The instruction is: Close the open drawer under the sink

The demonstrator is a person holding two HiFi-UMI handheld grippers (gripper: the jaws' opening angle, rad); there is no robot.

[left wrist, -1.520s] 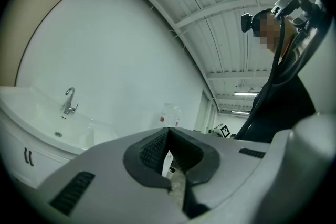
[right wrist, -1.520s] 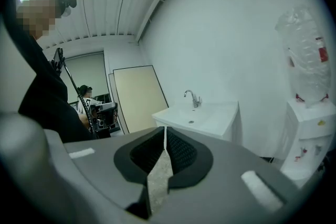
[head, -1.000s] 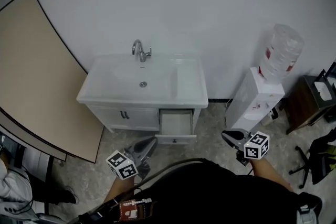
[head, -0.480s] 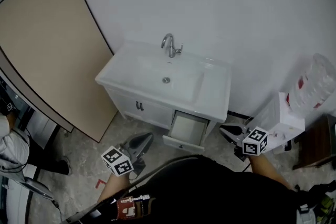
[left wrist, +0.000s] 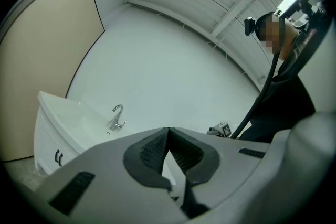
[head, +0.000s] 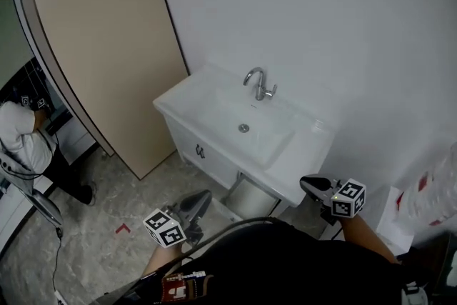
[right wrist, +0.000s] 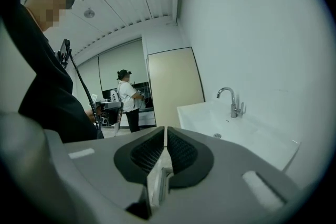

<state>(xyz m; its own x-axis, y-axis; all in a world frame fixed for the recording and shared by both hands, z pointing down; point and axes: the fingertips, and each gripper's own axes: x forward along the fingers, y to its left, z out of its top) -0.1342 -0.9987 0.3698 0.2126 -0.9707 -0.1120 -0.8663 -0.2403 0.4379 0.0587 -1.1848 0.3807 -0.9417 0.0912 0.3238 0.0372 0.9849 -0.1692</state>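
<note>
The white sink cabinet (head: 214, 161) stands against the wall, with a chrome faucet (head: 258, 84) over its basin. Its right-hand drawer (head: 250, 198) is pulled out, grey inside, just in front of me. My left gripper (head: 196, 202) hangs shut and empty to the left of the drawer, clear of it. My right gripper (head: 310, 184) is shut and empty near the cabinet's right corner. In the left gripper view the gripper (left wrist: 168, 129) points past the sink (left wrist: 79, 118) at the wall. The right gripper (right wrist: 165, 128) points along the sink top (right wrist: 231, 128).
A large beige board (head: 107, 53) leans on the wall left of the cabinet. Another person (head: 21, 132) stands at the far left by dark equipment. A water dispenser's bottle (head: 432, 193) shows at the right edge. A red mark (head: 123, 228) lies on the floor.
The head view has swung left: the cabinet now sits at an angle further right, and the dispenser has slid to the frame's edge. Both grippers stay shut; the drawer stays open.
</note>
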